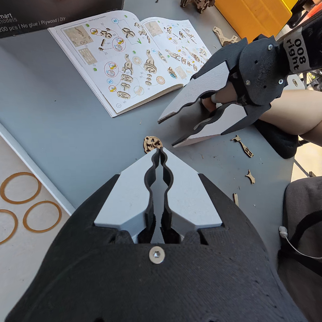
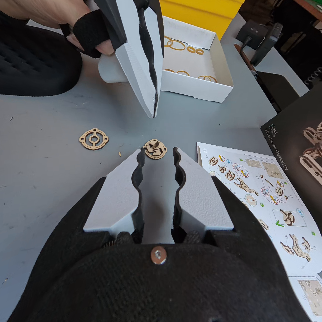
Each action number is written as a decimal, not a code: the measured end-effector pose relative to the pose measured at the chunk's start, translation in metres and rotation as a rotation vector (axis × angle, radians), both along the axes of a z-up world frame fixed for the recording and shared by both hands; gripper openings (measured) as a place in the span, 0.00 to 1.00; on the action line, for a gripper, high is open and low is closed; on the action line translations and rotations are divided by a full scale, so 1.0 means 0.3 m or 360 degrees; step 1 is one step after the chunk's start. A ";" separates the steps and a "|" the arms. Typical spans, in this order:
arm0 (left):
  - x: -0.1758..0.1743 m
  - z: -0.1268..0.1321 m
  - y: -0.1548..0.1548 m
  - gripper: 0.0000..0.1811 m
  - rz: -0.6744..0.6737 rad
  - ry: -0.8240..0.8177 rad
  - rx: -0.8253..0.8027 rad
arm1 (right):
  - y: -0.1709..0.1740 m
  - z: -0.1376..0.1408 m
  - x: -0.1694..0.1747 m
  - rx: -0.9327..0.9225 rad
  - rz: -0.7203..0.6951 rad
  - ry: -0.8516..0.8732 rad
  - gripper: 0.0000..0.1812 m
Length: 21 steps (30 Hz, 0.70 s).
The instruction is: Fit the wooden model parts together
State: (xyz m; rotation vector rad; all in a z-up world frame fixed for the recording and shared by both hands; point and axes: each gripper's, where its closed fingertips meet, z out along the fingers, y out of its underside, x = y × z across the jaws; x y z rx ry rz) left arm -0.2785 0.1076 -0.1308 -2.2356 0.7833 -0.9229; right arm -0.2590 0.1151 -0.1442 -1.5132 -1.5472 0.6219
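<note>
A small round wooden disc with an upright peg in its middle (image 2: 155, 150) lies on the grey table (image 2: 52, 174). My right gripper (image 2: 158, 149) is open, with the disc between its fingertips at table level. A flat wooden ring disc (image 2: 94, 139) lies apart to the left. My left gripper (image 1: 160, 149) is shut and empty, its tips pointing at the peg disc (image 1: 151, 143). In the right wrist view the left gripper (image 2: 154, 115) hovers a short way beyond the disc, not touching it. The right gripper also shows in the left wrist view (image 1: 167, 132).
An open instruction booklet (image 1: 122, 61) and a black box (image 1: 34, 17) lie beyond the disc. A white tray (image 2: 196, 90) holds rubber bands. A yellow box (image 1: 252, 15) stands behind. Loose wooden pieces (image 1: 244, 148) and a person's arm (image 1: 287, 113) are at the right. Both grippers' tips are close together, under 4 cm apart.
</note>
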 end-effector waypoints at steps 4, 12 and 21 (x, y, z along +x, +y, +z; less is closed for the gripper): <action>0.002 0.006 0.008 0.00 0.0029 -0.0065 -0.0021 | -0.013 -0.039 -0.009 0.0004 0.0021 -0.0122 0.18; -0.004 0.021 0.014 0.00 0.0054 -0.0179 -0.0090 | -0.004 -0.039 -0.041 -0.0162 0.0036 -0.0112 0.17; -0.001 0.020 0.012 0.00 0.0048 -0.0207 -0.0115 | 0.006 -0.065 -0.048 -0.0254 0.0073 -0.0175 0.13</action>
